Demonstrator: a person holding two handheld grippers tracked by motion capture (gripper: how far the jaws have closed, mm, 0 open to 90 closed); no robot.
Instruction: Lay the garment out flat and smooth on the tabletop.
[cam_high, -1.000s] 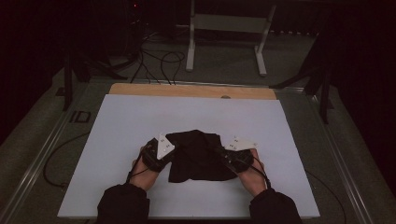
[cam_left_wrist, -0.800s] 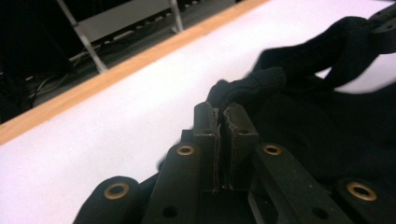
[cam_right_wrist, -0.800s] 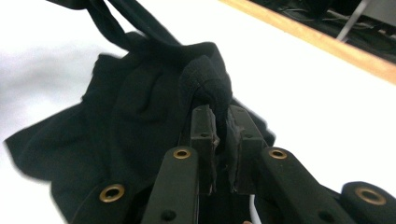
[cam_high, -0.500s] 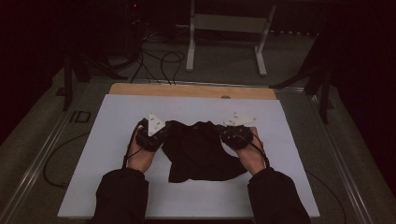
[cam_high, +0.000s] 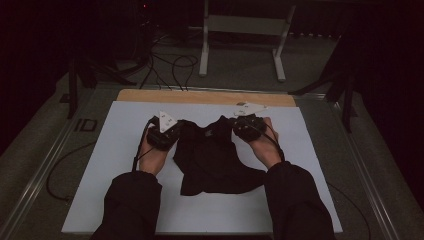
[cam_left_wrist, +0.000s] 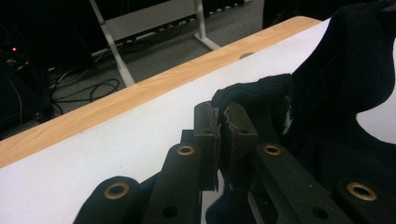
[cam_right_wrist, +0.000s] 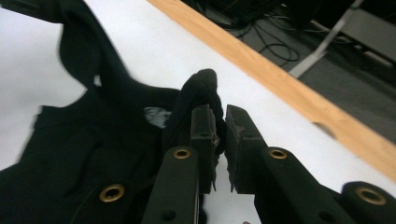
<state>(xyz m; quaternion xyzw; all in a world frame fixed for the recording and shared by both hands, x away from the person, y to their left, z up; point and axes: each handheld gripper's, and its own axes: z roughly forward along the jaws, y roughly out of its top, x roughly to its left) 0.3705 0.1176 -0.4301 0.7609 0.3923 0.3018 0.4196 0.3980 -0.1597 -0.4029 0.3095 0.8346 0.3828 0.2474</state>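
A person is holding a black garment (cam_high: 212, 157) by its two upper corners, one gripper on each. The left gripper (cam_high: 176, 131) is pinching the left corner; in the left gripper view its jaws are standing almost closed, with a bunched fold of the cloth (cam_left_wrist: 254, 95) caught between the tips. The right gripper (cam_high: 239, 125) is doing the same on the right corner, and in the right gripper view a rolled hump of fabric (cam_right_wrist: 198, 88) is poking up above jaws that are nearly together. Both hands are sitting toward the far half of the white mat (cam_high: 115, 145), just short of the wooden strip (cam_high: 200, 96) along the table's far edge.

The garment itself is hanging between the two grippers at the far end and trailing toward the person — its near hem is lying crumpled and lopsided on the mat, with a flap pushing out to the right.

Judging from this, the work in hand looks like spreading the garment flat. The risk lies in the grips: each gripper is biting only a small wad at the very tip, so a hard pull apart could tug a corner free. The dragging near hem is another worry — friction on the mat could be folding it under, leaving a crease beneath the cloth.
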